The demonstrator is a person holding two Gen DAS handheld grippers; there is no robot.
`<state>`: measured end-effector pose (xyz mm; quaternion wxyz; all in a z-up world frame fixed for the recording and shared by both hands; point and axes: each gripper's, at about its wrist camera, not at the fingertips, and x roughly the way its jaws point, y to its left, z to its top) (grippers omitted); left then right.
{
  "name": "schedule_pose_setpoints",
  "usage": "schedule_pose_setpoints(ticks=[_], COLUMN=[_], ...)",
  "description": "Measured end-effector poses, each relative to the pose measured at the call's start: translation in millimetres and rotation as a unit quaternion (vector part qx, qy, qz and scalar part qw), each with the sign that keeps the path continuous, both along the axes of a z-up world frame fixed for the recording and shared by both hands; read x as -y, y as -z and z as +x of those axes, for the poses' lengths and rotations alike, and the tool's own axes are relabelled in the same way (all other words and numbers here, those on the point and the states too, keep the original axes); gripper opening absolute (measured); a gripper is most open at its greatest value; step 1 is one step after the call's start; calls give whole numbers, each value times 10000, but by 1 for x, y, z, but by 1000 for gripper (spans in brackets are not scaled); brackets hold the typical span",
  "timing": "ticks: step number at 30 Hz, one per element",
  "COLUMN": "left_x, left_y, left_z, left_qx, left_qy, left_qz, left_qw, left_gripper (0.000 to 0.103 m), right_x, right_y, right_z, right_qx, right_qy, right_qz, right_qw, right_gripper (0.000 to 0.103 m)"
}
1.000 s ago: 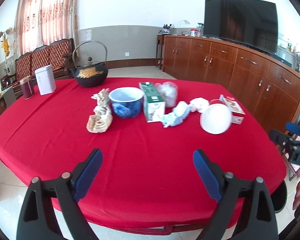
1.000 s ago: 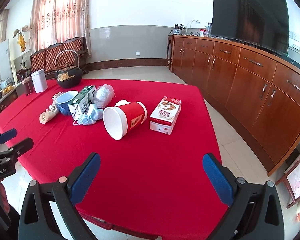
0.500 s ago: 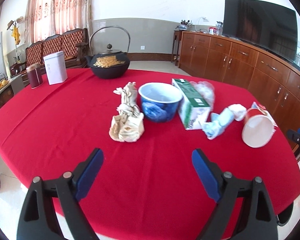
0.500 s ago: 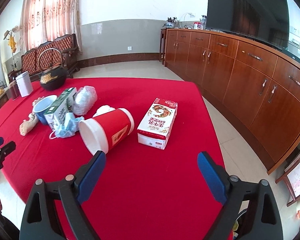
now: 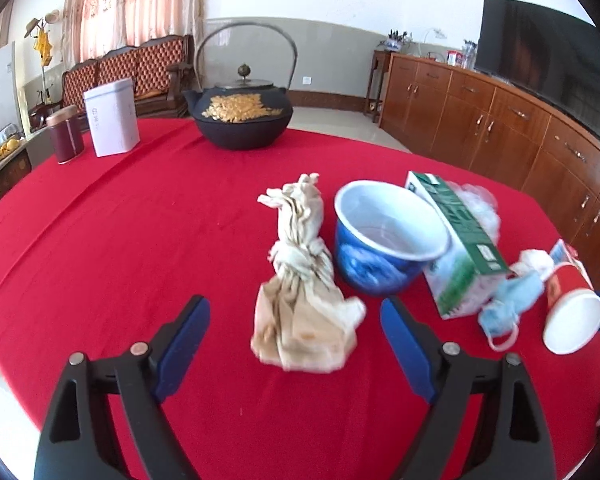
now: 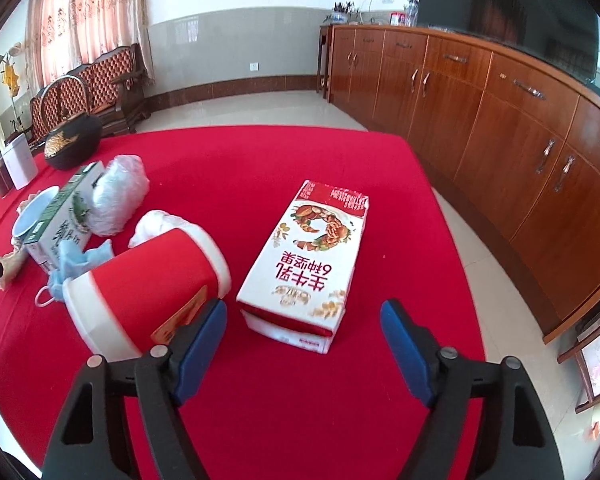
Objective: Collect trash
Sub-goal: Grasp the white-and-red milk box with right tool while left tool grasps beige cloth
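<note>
My left gripper (image 5: 294, 320) is open, its fingers either side of the near end of a crumpled beige paper bag (image 5: 304, 280) on the red table. Right of the bag stand a blue bowl (image 5: 384, 236), a green milk carton (image 5: 456, 240), a blue face mask (image 5: 508, 304) and a tipped red paper cup (image 5: 568, 312). My right gripper (image 6: 302, 328) is open just short of a red and white milk carton (image 6: 312, 256) lying flat. The red cup (image 6: 148, 284) lies at its left finger. A clear plastic bag (image 6: 116, 192) lies behind.
A black iron kettle (image 5: 240, 116), a white tin (image 5: 112, 116) and a dark red tin (image 5: 64, 132) stand at the table's far side. Wooden cabinets (image 6: 500, 100) run along the right wall. The table edge (image 6: 460, 240) drops to the tile floor.
Both grippers have moved forward and lower over the table. The left one has closed in on the beige bag, the right one on the red and white carton. Both stay open.
</note>
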<state>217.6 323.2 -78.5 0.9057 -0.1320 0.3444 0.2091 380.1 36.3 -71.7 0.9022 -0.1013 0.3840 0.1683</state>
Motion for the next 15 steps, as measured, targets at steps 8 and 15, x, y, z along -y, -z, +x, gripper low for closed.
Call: schedule_pose_setpoints(ticks=[8,15], left_x=[3,8], left_y=[11,9], left_z=[25,18], left_qx=[-477,-442], left_qy=[155,191], left_qz=[-87,2], left_qw=[9987,9988], left_gripper=[61,19], right_x=[-5,-1], right_y=[9,7], right_z=[25,21], right_qx=[-302,-365], right_qy=[-91,-191], right_qz=[-58,28], right_qw=[9995,9991], right_gripper=[72,61])
